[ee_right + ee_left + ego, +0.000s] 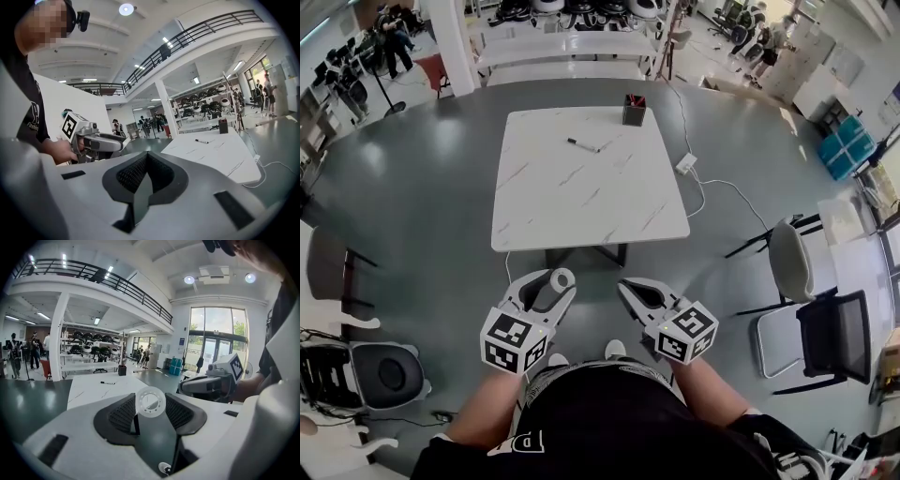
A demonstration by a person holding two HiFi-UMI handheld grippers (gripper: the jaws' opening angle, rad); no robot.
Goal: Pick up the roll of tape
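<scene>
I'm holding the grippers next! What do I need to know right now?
Left gripper: shut on the small whitish ring-shaped roll of tape, pinched at the tips of its fingers and held in the air short of the table.
Right gripper: shut, nothing in it.
White marble-look square table: a black marker pen and a dark pen cup sit on it.
Done: the roll is picked up.
Left: just keep the grip; nothing shows where it should go.
</scene>
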